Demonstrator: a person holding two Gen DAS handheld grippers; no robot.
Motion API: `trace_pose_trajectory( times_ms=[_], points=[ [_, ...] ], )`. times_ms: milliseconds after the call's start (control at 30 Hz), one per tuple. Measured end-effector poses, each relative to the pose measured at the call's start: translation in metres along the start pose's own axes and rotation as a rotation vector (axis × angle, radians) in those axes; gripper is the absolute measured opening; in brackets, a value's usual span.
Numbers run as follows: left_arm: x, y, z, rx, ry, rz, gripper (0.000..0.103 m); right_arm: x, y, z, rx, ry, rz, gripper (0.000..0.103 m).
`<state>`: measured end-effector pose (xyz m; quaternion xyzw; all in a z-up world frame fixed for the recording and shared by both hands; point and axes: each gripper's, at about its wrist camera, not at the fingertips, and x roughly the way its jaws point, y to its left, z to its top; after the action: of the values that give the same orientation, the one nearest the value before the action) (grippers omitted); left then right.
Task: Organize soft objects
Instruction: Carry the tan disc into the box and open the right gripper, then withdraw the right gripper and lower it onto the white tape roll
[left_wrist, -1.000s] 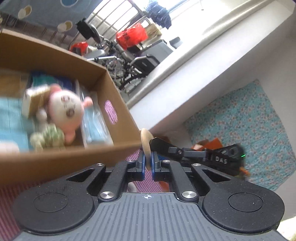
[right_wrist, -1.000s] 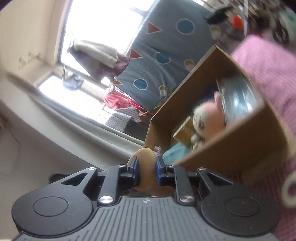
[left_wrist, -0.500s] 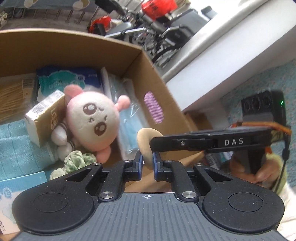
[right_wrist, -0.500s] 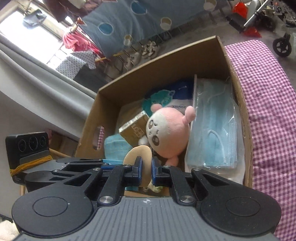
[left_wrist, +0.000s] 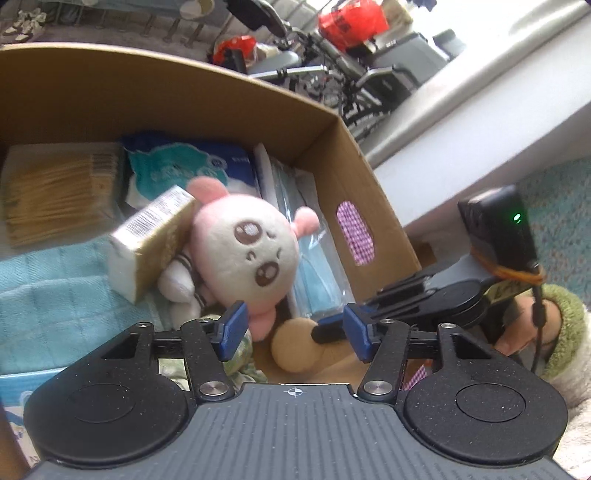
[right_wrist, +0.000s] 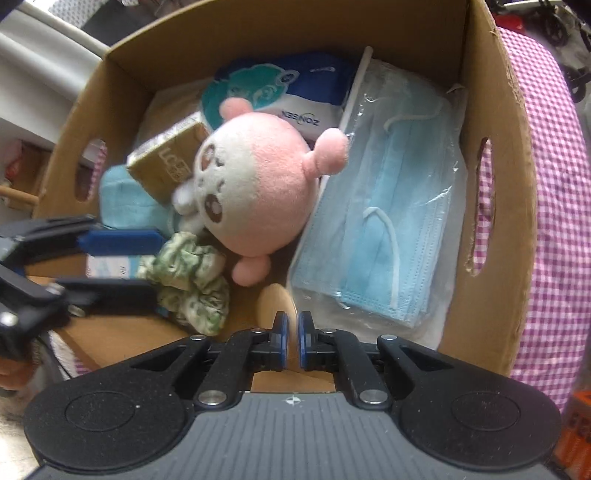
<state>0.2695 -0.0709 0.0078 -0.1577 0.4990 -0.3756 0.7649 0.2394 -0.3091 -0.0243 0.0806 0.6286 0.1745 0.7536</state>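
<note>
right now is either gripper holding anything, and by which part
The right gripper is shut on the near edge of the tan round pad. The left gripper, its jaws just opened, holds nothing.

Bright daylight, fisheye-warped edges, slight motion blur.

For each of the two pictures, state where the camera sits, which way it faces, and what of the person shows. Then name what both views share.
Left wrist: on the left tongs, open, facing down into the cardboard box; a hand shows at right.
Right wrist: on the right tongs, shut on the tan sponge, looking steeply into the box.
Shared: pink plush, mask pack, sponge.
</note>
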Motion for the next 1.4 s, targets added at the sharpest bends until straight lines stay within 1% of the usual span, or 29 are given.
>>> trace_pose_trajectory(
  times_ms=[100,167,333,433,533,600,700,767,800,900,1000,1167,1233,1400],
  points=[
    [-0.015,0.003,0.0,-0.01,-0.048,-0.009,0.06,0.004,0.003,0.005,-0.018,0.028,-0.058,0.006],
    [-0.022,0.005,0.0,-0.01,-0.066,-0.008,0.06,0.005,0.007,0.005,-0.043,0.037,-0.1,0.006],
    [-0.025,0.005,-0.002,-0.01,-0.079,-0.026,0.06,0.004,0.028,0.003,-0.149,0.053,-0.227,0.006],
    [-0.024,0.003,-0.004,-0.01,-0.08,-0.043,0.06,0.011,0.039,0.002,-0.224,0.076,-0.327,0.006],
    [-0.027,0.003,-0.006,-0.005,-0.088,-0.057,0.06,0.017,0.046,-0.002,-0.274,0.123,-0.383,0.007],
    [-0.028,0.003,-0.007,-0.003,-0.097,-0.054,0.06,0.023,0.05,-0.002,-0.29,0.15,-0.404,0.008],
    [-0.035,0.003,-0.01,-0.002,-0.114,-0.061,0.06,0.026,0.053,-0.001,-0.324,0.173,-0.463,0.008],
    [-0.042,0.003,-0.012,0.004,-0.132,-0.058,0.061,0.019,0.057,0.002,-0.316,0.162,-0.457,0.008],
    [-0.045,0.003,-0.013,0.007,-0.143,-0.054,0.063,0.014,0.061,0.006,-0.313,0.147,-0.44,0.008],
    [-0.052,0.006,-0.015,0.004,-0.165,-0.045,0.065,-0.001,0.075,0.016,-0.298,0.09,-0.357,0.008],
    [-0.054,0.008,-0.016,-0.002,-0.167,-0.046,0.066,0.003,0.082,0.024,-0.291,0.085,-0.299,0.008],
    [-0.053,0.012,-0.017,-0.002,-0.163,-0.049,0.066,0.039,0.077,0.023,-0.277,0.142,-0.315,0.008],
    [-0.053,0.013,-0.017,-0.005,-0.166,-0.052,0.066,0.043,0.073,0.023,-0.266,0.17,-0.312,0.009],
    [-0.052,0.016,-0.017,-0.011,-0.168,-0.054,0.067,0.042,0.071,0.022,-0.272,0.19,-0.329,0.01]
  ],
)
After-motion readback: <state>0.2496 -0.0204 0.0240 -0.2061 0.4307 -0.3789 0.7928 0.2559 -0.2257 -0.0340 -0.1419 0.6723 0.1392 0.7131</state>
